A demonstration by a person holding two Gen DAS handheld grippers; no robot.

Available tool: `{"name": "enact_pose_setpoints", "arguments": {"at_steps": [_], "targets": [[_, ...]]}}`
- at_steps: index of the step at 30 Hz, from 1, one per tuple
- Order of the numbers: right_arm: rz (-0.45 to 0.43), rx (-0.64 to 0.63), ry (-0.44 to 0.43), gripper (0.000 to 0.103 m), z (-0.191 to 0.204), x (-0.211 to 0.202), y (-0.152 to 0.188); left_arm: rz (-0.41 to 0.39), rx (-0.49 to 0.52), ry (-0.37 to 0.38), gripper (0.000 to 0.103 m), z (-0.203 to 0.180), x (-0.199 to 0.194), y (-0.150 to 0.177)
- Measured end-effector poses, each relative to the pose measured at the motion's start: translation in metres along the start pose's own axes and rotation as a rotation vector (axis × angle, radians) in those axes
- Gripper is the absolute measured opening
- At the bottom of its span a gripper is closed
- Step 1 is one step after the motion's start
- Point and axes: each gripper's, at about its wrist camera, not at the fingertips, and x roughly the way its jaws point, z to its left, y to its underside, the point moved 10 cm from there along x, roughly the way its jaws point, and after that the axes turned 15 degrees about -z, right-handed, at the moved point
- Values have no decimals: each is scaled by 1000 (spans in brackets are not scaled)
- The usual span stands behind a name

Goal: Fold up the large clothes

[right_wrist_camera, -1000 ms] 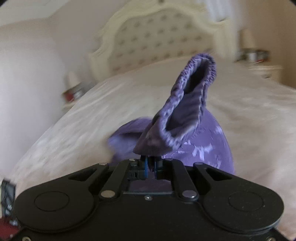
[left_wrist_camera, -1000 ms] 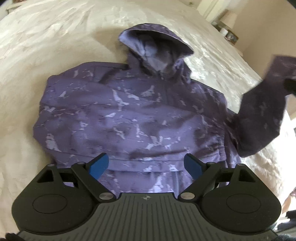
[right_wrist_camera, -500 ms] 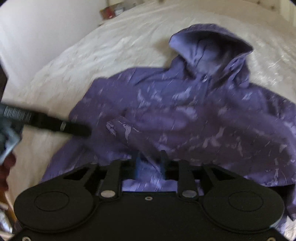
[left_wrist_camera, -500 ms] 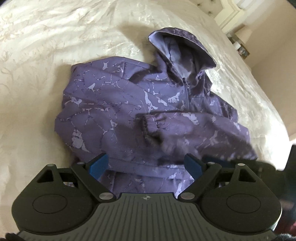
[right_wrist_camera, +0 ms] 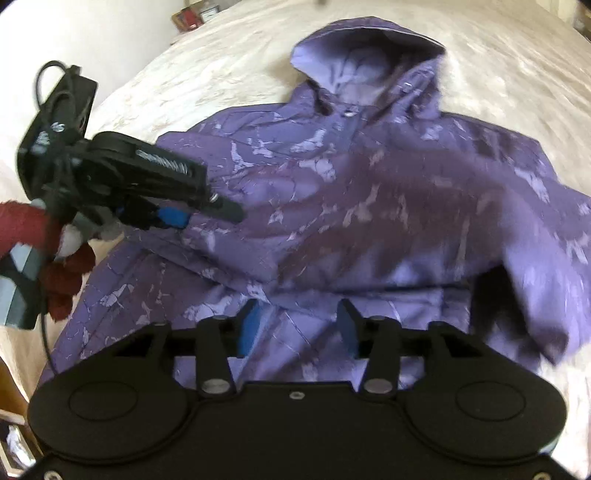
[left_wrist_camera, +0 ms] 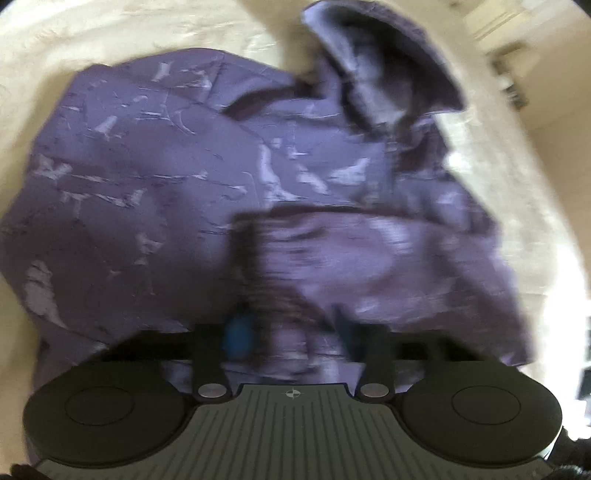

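A purple hooded jacket (right_wrist_camera: 369, 192) with pale marbled marks lies face up on a cream bedspread (right_wrist_camera: 221, 74), hood (right_wrist_camera: 365, 62) toward the headboard. One sleeve (left_wrist_camera: 369, 258) lies folded across its chest. My left gripper (left_wrist_camera: 291, 332) is close over the jacket's lower part near the sleeve cuff; the view is blurred, and its blue pads stand apart with fabric between them. It also shows in the right wrist view (right_wrist_camera: 192, 214), above the jacket's left side. My right gripper (right_wrist_camera: 297, 325) is open and empty above the hem.
The bedspread (left_wrist_camera: 110, 29) surrounds the jacket on all sides. A nightstand with small items (right_wrist_camera: 192, 18) stands at the far left beyond the bed. A wall and furniture (left_wrist_camera: 517, 74) show at the far right.
My right gripper laid the sleeve across the jacket's chest, let it go and opened. My left gripper moved down close to the jacket and its jaws narrowed.
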Motion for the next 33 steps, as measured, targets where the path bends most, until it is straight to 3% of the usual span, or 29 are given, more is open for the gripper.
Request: {"name": "enact_pose_setpoints", "arguments": {"at_steps": [4,8,15,19,22,27,33], "targets": [[-7,61,32,56,-17,-15,11,-114,14,74,10,-15,-31,-17],[-30,97,64,58,-35,-37,16,-235,47,54,10,-8,-77,-48],[-59,156,156,61,-77,-60,16,-210,33,-80,10,48,-77,-51],[-97,191,177,61,-95,-58,8,-173,29,-94,10,52,-61,-45],[-140,199,172,64,-103,-50,1,-163,84,-107,10,49,-52,-40],[-113,338,377,65,-160,-44,14,-171,144,-206,12,64,-42,-42],[-213,391,344,65,-178,-73,-11,-163,105,-182,16,66,-40,-46]]}}
